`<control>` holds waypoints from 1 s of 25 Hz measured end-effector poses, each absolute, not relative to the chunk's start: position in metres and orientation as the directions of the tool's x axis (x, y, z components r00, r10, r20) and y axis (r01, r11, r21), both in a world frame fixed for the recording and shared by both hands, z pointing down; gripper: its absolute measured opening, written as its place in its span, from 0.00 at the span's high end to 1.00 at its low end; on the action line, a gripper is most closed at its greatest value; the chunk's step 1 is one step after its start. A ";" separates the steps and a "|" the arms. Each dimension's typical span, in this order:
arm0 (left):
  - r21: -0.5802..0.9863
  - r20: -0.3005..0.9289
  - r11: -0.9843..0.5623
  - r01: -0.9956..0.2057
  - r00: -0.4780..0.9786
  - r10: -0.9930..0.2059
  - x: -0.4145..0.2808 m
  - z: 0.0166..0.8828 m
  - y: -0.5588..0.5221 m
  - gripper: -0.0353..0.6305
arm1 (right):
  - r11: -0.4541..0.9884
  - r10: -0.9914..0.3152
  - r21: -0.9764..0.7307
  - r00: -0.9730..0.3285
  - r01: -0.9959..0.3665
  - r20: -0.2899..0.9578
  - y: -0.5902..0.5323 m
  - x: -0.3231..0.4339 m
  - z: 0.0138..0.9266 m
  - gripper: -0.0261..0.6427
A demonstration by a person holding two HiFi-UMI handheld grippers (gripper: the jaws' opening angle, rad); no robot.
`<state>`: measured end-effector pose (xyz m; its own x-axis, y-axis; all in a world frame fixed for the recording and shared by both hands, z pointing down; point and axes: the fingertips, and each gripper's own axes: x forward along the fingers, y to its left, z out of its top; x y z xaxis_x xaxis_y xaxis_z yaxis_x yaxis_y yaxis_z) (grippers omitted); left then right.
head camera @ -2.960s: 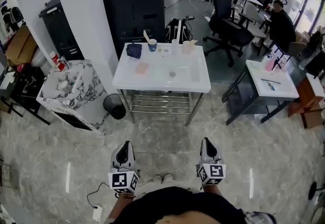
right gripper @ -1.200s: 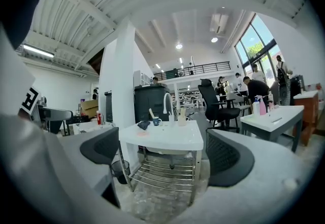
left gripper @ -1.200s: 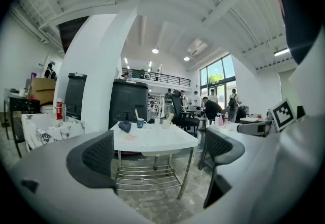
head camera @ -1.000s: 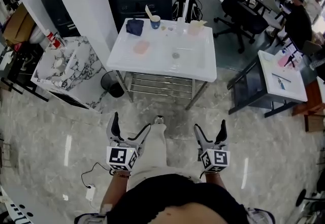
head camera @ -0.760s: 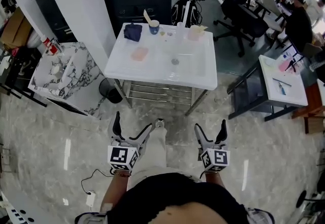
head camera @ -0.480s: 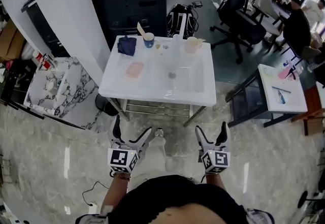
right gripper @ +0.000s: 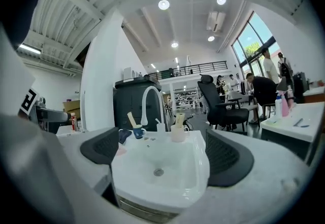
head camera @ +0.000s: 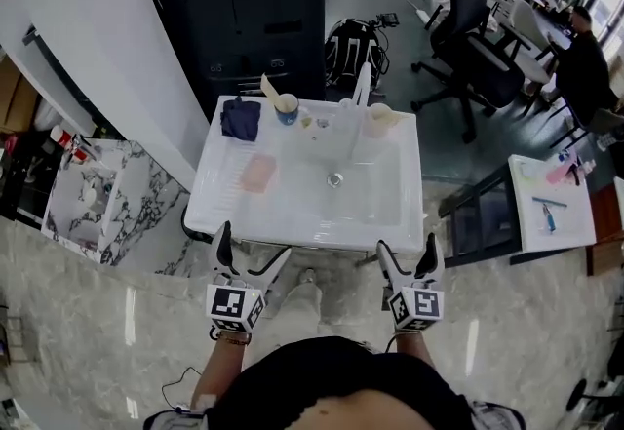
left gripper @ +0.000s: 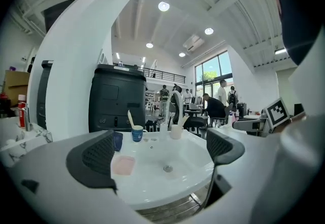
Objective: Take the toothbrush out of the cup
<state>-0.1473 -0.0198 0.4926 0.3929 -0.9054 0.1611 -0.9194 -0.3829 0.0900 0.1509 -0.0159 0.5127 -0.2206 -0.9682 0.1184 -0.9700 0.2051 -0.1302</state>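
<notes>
A white sink table (head camera: 400, 223) stands just ahead of me. On its far rim sits a blue cup (head camera: 286, 108) (left gripper: 137, 133) (right gripper: 138, 133) holding a pale toothbrush (head camera: 268, 87) (left gripper: 130, 119) (right gripper: 132, 119) that leans left. A beige cup (head camera: 376, 119) (right gripper: 177, 133) stands right of the white faucet (head camera: 363, 85) (right gripper: 150, 101). My left gripper (head camera: 249, 253) (left gripper: 160, 154) and right gripper (head camera: 407, 257) (right gripper: 162, 154) hang open and empty at the sink's near edge, far from the cups.
A dark blue cloth (head camera: 239, 118) and a pink pad (head camera: 257, 174) lie on the sink's left side. Behind it are a black cabinet (head camera: 244, 9) and a backpack (head camera: 351, 43). A white pillar (head camera: 88, 38) and marble counter (head camera: 97, 199) stand left; chairs (head camera: 478, 38) and a small table (head camera: 551, 204) right.
The sink table has come much nearer, up to the grippers' tips. Both grippers, which looked narrow three seconds ago, have stood open over the last second.
</notes>
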 end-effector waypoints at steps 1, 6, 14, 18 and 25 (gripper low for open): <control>0.100 0.167 -0.378 -0.920 0.390 -0.906 -0.149 0.494 -0.032 0.14 | 0.197 -0.968 -0.130 -0.213 -0.972 0.131 -0.028 0.152 0.514 0.19; 0.099 0.179 -0.362 -0.927 0.375 -0.910 -0.160 0.495 -0.087 0.14 | 0.228 -0.957 -0.125 -0.246 -0.966 0.156 -0.080 0.147 0.518 0.19; 0.106 0.113 -0.417 -0.903 0.428 -0.897 -0.152 0.482 -0.163 0.14 | 0.202 -0.966 -0.119 -0.218 -0.972 0.141 -0.133 0.152 0.520 0.19; 0.090 0.077 -0.431 -0.898 0.437 -0.896 -0.150 0.475 -0.178 0.14 | 0.224 -0.960 -0.132 -0.242 -0.966 0.140 -0.146 0.149 0.524 0.19; 0.112 0.078 -0.416 -0.902 0.425 -0.902 -0.152 0.485 -0.207 0.14 | 0.232 -0.960 -0.141 -0.251 -0.962 0.128 -0.167 0.154 0.525 0.20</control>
